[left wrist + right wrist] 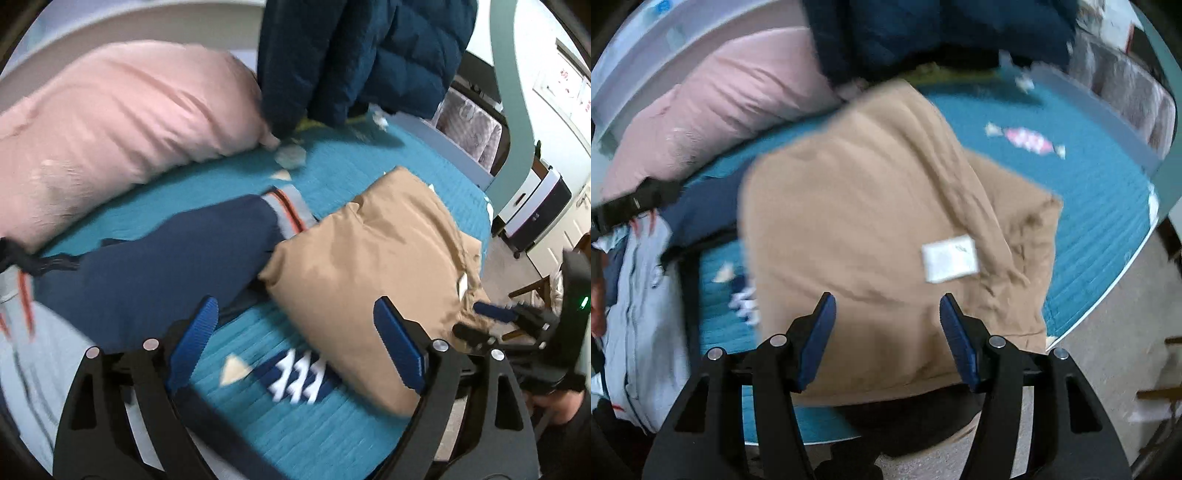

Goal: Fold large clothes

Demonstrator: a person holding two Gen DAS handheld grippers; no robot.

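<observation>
A tan garment (373,266) lies folded into a thick square on the teal bedspread (332,173). It also shows in the right wrist view (871,206), with a white label (949,258) on top. My left gripper (295,325) is open and empty, hovering above the garment's near left edge. My right gripper (886,314) is open and empty, just above the garment's near edge. The right gripper also shows in the left wrist view (491,317) at the garment's right corner. A navy and grey jacket (155,269) lies unfolded to the left.
A pink pillow (122,125) lies at the back left. A dark blue puffer jacket (354,51) stands at the back. The bed edge drops to a grey floor (1115,354) on the right. A printer (535,206) stands beyond the bed.
</observation>
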